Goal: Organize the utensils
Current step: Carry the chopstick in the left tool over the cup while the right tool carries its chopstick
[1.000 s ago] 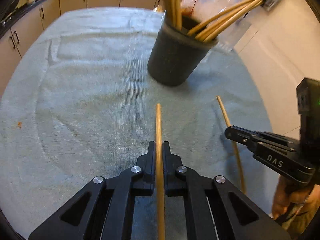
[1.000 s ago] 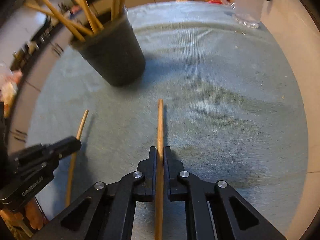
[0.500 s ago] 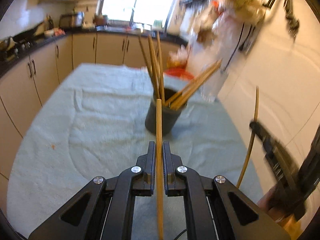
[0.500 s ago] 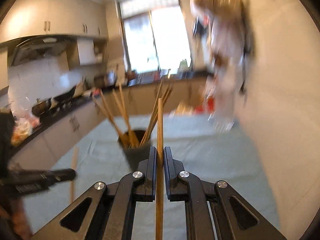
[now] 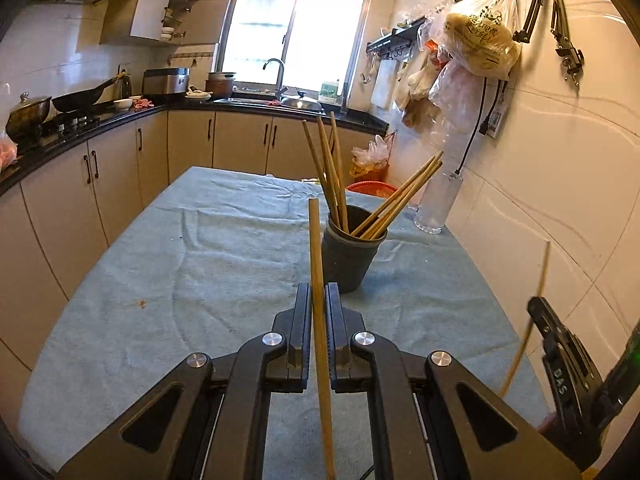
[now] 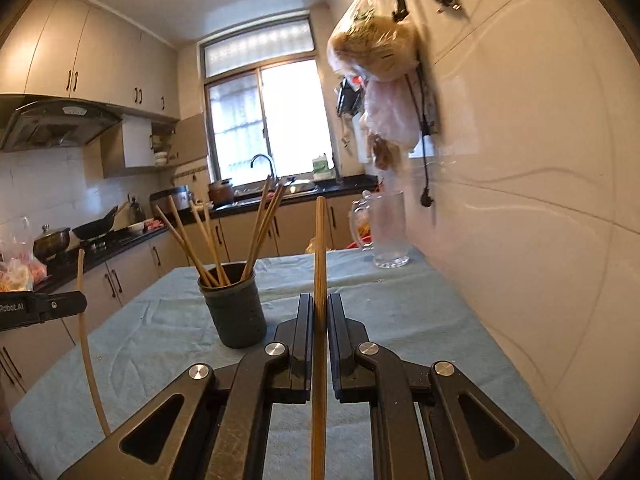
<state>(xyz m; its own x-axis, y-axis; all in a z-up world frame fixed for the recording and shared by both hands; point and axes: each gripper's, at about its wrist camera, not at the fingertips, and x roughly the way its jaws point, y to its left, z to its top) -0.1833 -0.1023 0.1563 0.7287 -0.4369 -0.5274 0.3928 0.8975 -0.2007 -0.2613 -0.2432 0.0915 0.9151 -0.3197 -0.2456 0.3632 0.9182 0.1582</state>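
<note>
Towel-covered table [image 5: 224,264]; one holder [image 5: 347,258]; two hand-held grippers, one chopstick [image 5: 318,280] each.

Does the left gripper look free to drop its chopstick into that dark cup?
Probably yes. The left gripper holds its chopstick in front of the dark cup, with nothing between. The chopsticks in the cup lean apart, leaving a gap.
</note>
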